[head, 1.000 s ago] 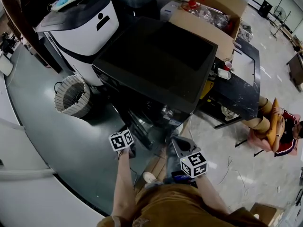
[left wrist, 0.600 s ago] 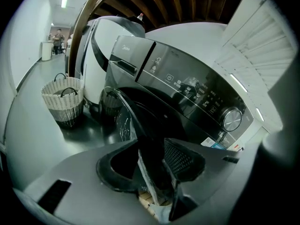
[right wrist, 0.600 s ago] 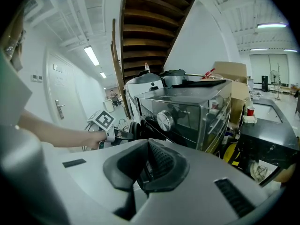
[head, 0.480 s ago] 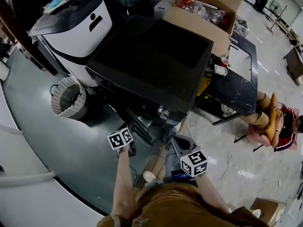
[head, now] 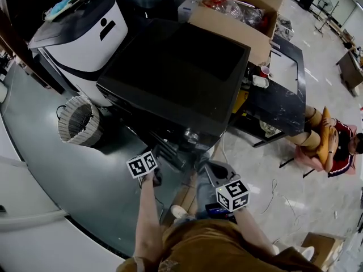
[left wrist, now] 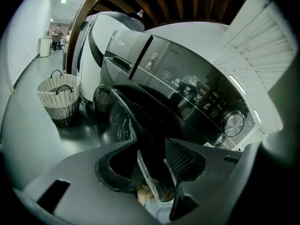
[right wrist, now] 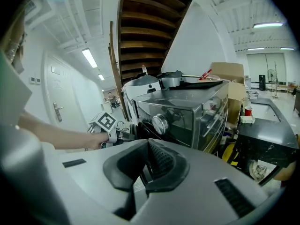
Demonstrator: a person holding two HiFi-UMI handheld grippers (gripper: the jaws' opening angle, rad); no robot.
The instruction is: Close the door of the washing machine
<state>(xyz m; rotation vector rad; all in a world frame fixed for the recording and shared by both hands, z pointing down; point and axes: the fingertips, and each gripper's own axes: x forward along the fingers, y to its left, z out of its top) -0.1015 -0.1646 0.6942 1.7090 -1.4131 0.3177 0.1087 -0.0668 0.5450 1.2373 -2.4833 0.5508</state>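
A workshop-like hall: washing machine [head: 176,78], cardboard box [head: 238,24] and black table [head: 281,95] on polished floor [head: 317,169], under wooden stairs [right wrist: 145,27].

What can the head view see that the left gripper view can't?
Only the head view shows the cardboard box beyond the washing machine, the black table and a seated person in red. Only the left gripper view shows the machine's front control panel with its symbols, and a far hallway. Both show the wicker basket and the white appliance by it.
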